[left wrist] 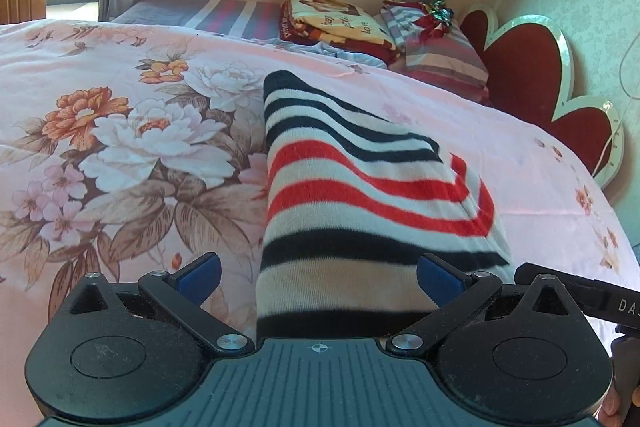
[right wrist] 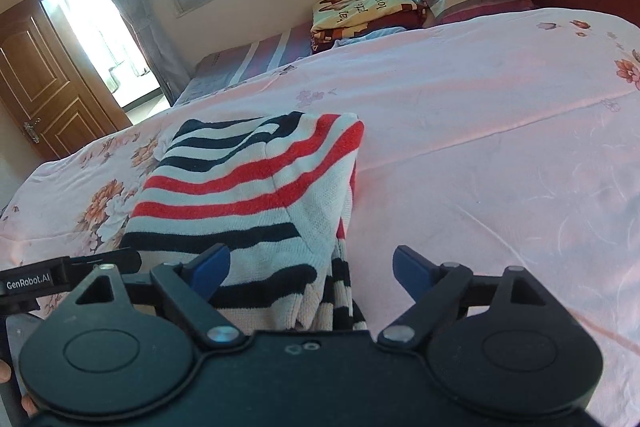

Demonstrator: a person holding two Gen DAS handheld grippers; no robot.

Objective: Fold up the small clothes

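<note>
Both tools (left wrist: 318,273) (right wrist: 310,267) gape (pads clear) around the folded striped garment (left wrist: 360,187).

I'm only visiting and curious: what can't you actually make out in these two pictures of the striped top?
- Near end of the striped garment: in both wrist views the gripper body covers it.
- Its inner layers: folded under, only edges show in the right wrist view.
- Its type: sleeves or neckline not visible.
- Printed words on the folded blanket: too small and tilted to read fully.
- The person: cut off by the frame edges.
</note>
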